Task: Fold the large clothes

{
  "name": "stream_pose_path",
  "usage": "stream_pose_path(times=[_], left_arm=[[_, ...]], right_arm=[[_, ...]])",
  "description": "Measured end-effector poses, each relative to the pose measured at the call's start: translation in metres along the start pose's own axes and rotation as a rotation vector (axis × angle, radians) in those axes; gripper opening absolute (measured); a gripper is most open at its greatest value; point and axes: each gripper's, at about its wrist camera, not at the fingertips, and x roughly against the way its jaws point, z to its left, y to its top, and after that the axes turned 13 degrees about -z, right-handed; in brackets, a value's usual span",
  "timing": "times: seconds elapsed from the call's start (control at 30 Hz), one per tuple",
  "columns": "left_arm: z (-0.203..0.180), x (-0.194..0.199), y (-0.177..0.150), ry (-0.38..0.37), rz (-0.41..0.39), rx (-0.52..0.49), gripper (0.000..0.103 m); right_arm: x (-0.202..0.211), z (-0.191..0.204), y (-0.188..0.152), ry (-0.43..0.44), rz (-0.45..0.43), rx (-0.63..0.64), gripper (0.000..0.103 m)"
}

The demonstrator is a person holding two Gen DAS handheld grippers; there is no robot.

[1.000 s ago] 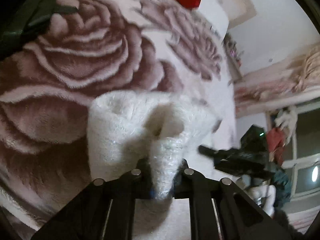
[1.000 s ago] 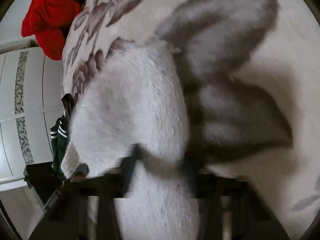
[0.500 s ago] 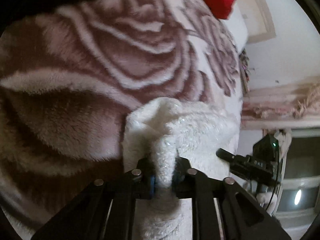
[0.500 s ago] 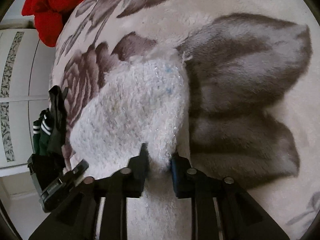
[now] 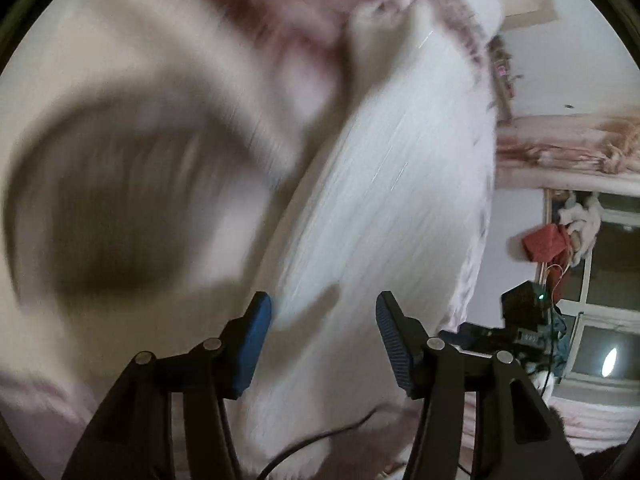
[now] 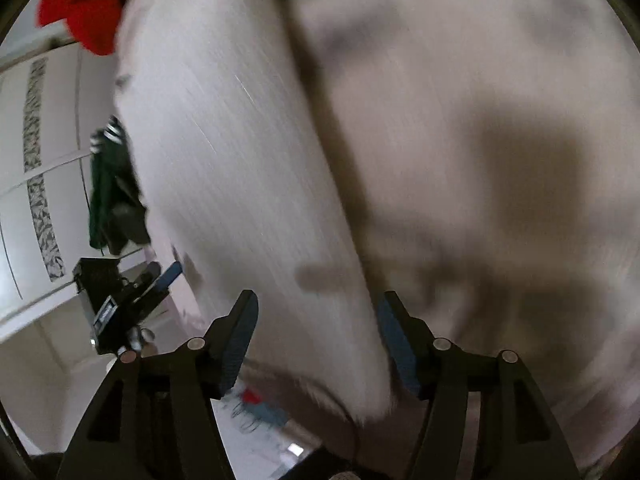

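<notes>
A fluffy white garment (image 5: 392, 184) lies on the rose-patterned blanket (image 5: 120, 184), blurred by motion in both views. My left gripper (image 5: 323, 344) is open above its near edge, with nothing between the blue pads (image 5: 256, 344). In the right wrist view the same white garment (image 6: 240, 168) stretches away from my right gripper (image 6: 316, 344), which is open and empty just over its near end. The other gripper (image 6: 132, 304) shows at the left of that view, and the right one (image 5: 520, 320) shows at the right of the left wrist view.
A red garment (image 6: 88, 4) lies at the far end of the bed. A dark green garment (image 6: 108, 192) hangs off the bed's left side by a white wardrobe (image 6: 36, 184). A window (image 5: 600, 320) and piled clothes are at the right.
Both grippers held pinched folds of the white garment half a second ago. Both have now opened and let go, and the views are swinging fast over the bed.
</notes>
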Motion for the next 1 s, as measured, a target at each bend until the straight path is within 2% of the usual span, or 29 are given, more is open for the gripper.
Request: stream_pose_path(times=[0.07, 0.13, 0.17, 0.2, 0.23, 0.3, 0.37, 0.47, 0.5, 0.53, 0.57, 0.6, 0.63, 0.7, 0.77, 0.9, 1.0], left_arm=[[0.004, -0.002, -0.026, 0.008, -0.023, -0.026, 0.048], [0.001, -0.007, -0.049, 0.026, -0.040, -0.075, 0.005], [0.001, -0.005, -0.058, 0.008, -0.053, -0.057, 0.005], [0.001, 0.000, -0.065, -0.012, -0.075, -0.036, 0.005], [0.002, 0.004, -0.069, -0.020, -0.083, -0.034, 0.005], [0.006, 0.009, -0.075, -0.033, -0.087, -0.031, 0.005], [0.012, 0.008, -0.077, -0.051, -0.077, -0.020, 0.006], [0.018, 0.012, -0.068, -0.087, -0.063, 0.008, 0.013], [0.022, 0.018, -0.062, -0.093, -0.071, 0.027, 0.019], [0.026, 0.022, -0.057, -0.089, -0.083, 0.029, 0.034], [0.030, 0.027, -0.054, -0.079, -0.097, 0.021, 0.041], [0.035, 0.029, -0.051, -0.063, -0.110, 0.013, 0.053], [0.040, 0.028, -0.051, -0.064, -0.108, 0.013, 0.055], [0.048, 0.018, -0.050, -0.103, -0.066, 0.034, 0.055], [0.052, 0.004, -0.052, -0.118, -0.040, 0.038, 0.058], [0.053, -0.022, -0.051, -0.129, -0.001, 0.038, 0.061], [0.048, -0.028, -0.049, -0.135, -0.028, 0.042, 0.061]], right_arm=[[-0.022, -0.018, -0.030, 0.012, 0.031, -0.037, 0.065], [-0.047, -0.028, -0.053, 0.027, 0.060, -0.046, 0.065], [-0.055, -0.031, -0.060, 0.012, 0.050, -0.051, 0.065], [-0.055, -0.035, -0.067, 0.014, 0.026, -0.053, 0.054], [-0.055, -0.036, -0.069, -0.003, 0.001, -0.052, 0.034], [-0.048, -0.043, -0.072, -0.020, -0.034, -0.109, 0.026], [-0.039, -0.044, -0.076, -0.041, -0.056, -0.107, 0.024], [-0.038, -0.036, -0.078, -0.059, -0.038, -0.023, 0.027], [-0.041, -0.033, -0.077, -0.055, -0.024, -0.018, 0.035], [-0.040, -0.034, -0.076, -0.039, 0.000, -0.019, 0.044], [-0.037, -0.035, -0.077, -0.027, 0.017, -0.019, 0.049], [-0.034, -0.035, -0.079, -0.017, 0.021, -0.015, 0.058], [-0.029, -0.041, -0.084, -0.006, 0.024, -0.009, 0.067], [-0.025, -0.050, -0.093, -0.004, 0.059, 0.002, 0.072], [-0.029, -0.057, -0.097, 0.003, 0.071, -0.019, 0.072], [-0.053, -0.053, -0.088, 0.114, 0.046, -0.085, 0.072], [-0.076, -0.054, -0.079, 0.173, 0.017, -0.144, 0.074]])
